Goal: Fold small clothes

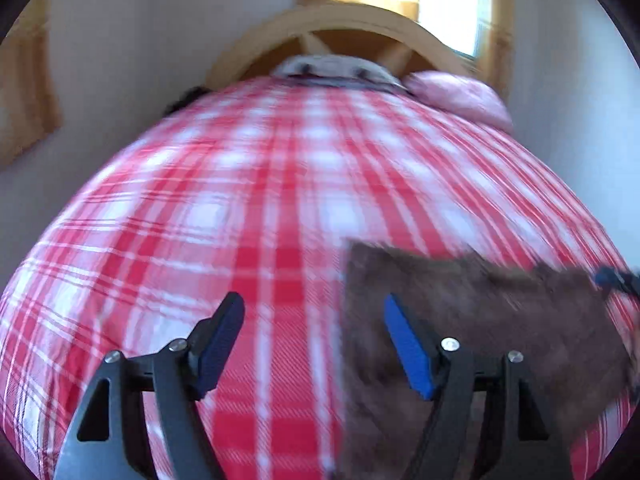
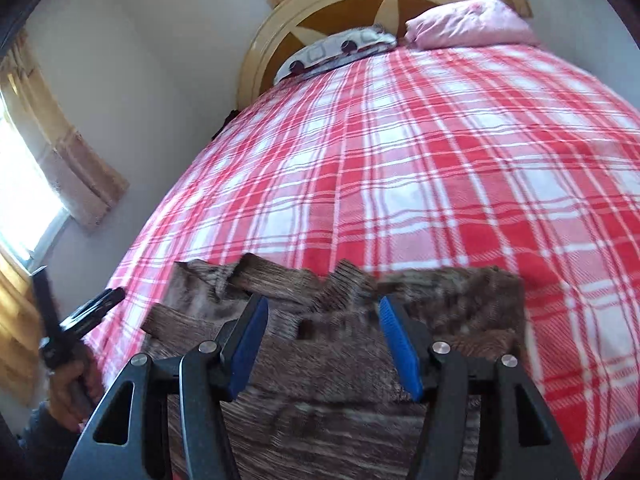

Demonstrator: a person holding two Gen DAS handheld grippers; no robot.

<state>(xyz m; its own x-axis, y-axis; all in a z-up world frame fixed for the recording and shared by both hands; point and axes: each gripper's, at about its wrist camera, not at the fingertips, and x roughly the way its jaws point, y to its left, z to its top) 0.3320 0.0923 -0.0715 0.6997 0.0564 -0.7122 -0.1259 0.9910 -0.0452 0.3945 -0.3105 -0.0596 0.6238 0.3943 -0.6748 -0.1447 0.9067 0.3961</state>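
We see the left gripper [image 1: 314, 316] spread wide and empty, the brown garment [image 1: 480, 340] just right of it; the right gripper [image 2: 322, 320] gapes above that garment on the plaid bedspread [image 2: 420, 160].

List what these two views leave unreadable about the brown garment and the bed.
- Brown garment: near part cut off by the bottom edge, right wrist view; what kind of garment it is cannot be told.
- Garment weave: motion-blurred, left wrist view.
- Patterned pillow: blurred and small, left wrist view.
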